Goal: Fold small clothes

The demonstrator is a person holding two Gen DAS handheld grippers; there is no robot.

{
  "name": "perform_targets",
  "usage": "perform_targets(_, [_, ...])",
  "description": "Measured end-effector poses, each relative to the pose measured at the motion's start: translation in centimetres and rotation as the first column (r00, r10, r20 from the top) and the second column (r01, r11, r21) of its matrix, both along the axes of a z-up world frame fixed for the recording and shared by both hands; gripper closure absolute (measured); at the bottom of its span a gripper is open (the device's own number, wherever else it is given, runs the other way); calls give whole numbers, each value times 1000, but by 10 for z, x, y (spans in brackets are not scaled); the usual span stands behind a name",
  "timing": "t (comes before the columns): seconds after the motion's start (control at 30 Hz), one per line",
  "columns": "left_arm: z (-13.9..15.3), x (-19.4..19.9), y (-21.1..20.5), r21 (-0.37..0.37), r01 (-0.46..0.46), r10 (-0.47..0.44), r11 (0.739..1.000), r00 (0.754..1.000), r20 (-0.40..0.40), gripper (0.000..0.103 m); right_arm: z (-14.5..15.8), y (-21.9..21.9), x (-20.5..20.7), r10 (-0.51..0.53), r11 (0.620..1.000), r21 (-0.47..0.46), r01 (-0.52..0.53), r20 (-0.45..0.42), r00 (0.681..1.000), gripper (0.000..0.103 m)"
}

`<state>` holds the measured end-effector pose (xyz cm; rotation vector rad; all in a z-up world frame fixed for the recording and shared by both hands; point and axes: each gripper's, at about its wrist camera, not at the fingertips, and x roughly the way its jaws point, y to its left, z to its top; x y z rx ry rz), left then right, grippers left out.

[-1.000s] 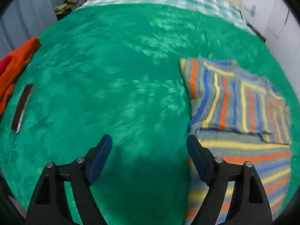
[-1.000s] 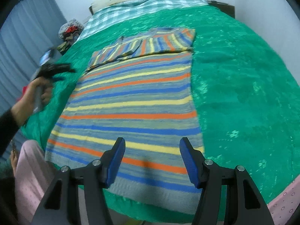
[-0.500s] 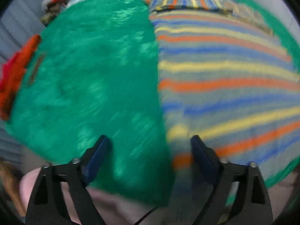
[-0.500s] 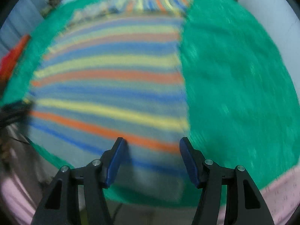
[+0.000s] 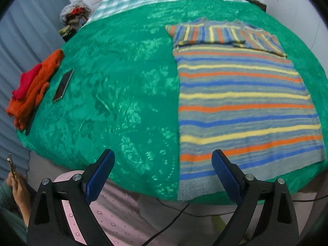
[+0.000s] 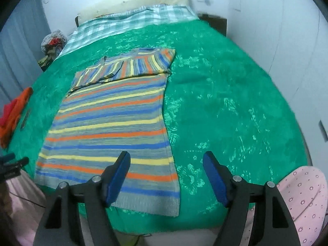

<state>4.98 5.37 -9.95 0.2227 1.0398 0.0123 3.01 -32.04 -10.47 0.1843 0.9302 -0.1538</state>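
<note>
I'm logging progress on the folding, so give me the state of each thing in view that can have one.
Striped sweater: flat on the bed, sleeves folded in at the top, body not yet folded.
Orange and red clothes: piled at the bed's edge.
Phone: lying flat, screen dark.
Left tool: open, nothing between its jaws.
Right tool: jaws opening, nothing gripped.

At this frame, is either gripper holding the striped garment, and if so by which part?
Nothing is held. The left gripper and the right gripper, its jaws opening, both hang open above the near hem of the striped garment, with nothing between the jaws.
</note>
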Motion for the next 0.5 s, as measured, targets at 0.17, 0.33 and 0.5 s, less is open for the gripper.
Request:
perform_targets(0.17, [10, -2, -4, -48, 14, -13, 999, 1000, 26, 6, 1, 9, -2, 18, 1000, -26, -17, 17, 1000, 30])
perform_targets(0.33, [7, -10, -15, -52, 26, -24, 998, 999, 36, 6, -4, 18, -6, 45, 998, -42, -45, 10, 999, 30])
perform_targets(0.5, [0, -16, -26, -53, 38, -37, 998, 999, 20, 6, -5, 25, -6, 66, 996, -64, -65, 10, 998, 26])
